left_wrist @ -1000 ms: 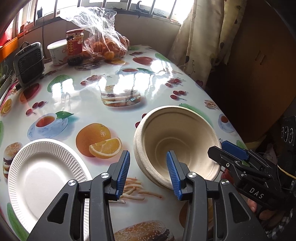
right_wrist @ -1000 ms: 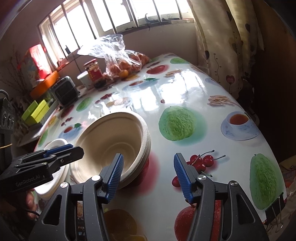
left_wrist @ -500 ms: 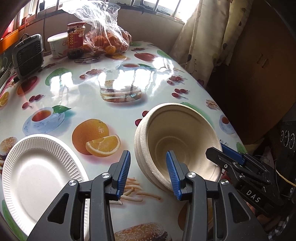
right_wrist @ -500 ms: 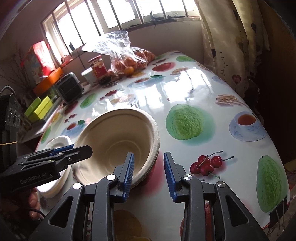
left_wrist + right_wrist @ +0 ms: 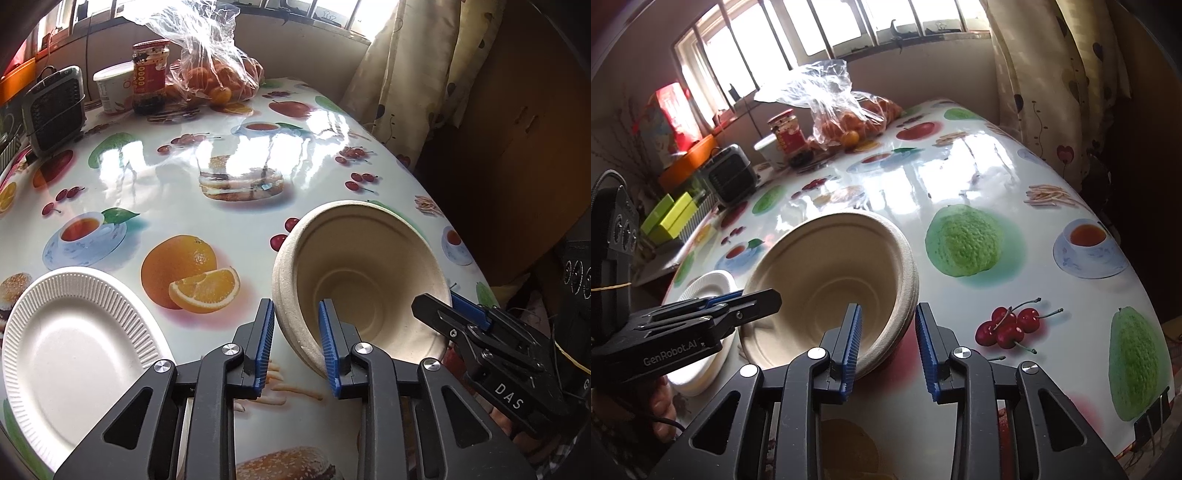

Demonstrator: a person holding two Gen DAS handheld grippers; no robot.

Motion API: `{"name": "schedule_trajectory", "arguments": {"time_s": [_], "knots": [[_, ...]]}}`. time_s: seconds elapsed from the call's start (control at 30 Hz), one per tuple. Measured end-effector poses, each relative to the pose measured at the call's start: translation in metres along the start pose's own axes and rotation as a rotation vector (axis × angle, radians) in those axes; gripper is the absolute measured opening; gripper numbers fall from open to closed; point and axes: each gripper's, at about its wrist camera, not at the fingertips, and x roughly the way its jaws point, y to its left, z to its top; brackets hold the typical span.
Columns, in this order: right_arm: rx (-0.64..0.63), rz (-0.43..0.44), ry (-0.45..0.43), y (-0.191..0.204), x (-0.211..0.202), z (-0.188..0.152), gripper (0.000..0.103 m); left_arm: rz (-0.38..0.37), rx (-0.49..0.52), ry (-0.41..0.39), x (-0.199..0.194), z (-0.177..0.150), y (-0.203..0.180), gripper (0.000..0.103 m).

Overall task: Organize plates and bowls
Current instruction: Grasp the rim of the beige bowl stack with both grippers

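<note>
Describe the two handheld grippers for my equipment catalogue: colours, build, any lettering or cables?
Both are black plastic frames with triangular cutouts, silver rivets and ribbed blue pads. The left gripper reads "GenRobot.AI" on its side in the right wrist view. The right gripper reads "DAS" in the left wrist view. A thin yellow cord crosses the black housing behind the left one.

Bowls (image 5: 365, 273): beige, moulded-pulp, nested in a stack; several rims show layered at the edge. Stack tilted, mouth tipped toward the cameras, far rim raised, empty inside. Sits on the table near its front edge, over printed cherries.

Plate (image 5: 74, 347): white paper, fluted rim, flat on the table, empty, well left of the bowls with a printed orange between them. In the right wrist view it seems to top a low stack of like plates (image 5: 705, 284).
</note>
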Motion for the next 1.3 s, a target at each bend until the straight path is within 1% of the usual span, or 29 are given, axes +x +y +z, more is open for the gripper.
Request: {"name": "schedule_trajectory", "arguments": {"time_s": [0.87, 1.3], "knots": [[0.015, -0.003, 0.002, -0.004, 0.000, 0.003, 0.029, 0.002, -0.001, -0.003, 0.001, 0.001, 0.000, 0.024], [0.012, -0.004, -0.018, -0.001, -0.010, 0.003, 0.029, 0.003, 0.004, -0.021, -0.007, 0.001, -0.004, 0.024]]}}
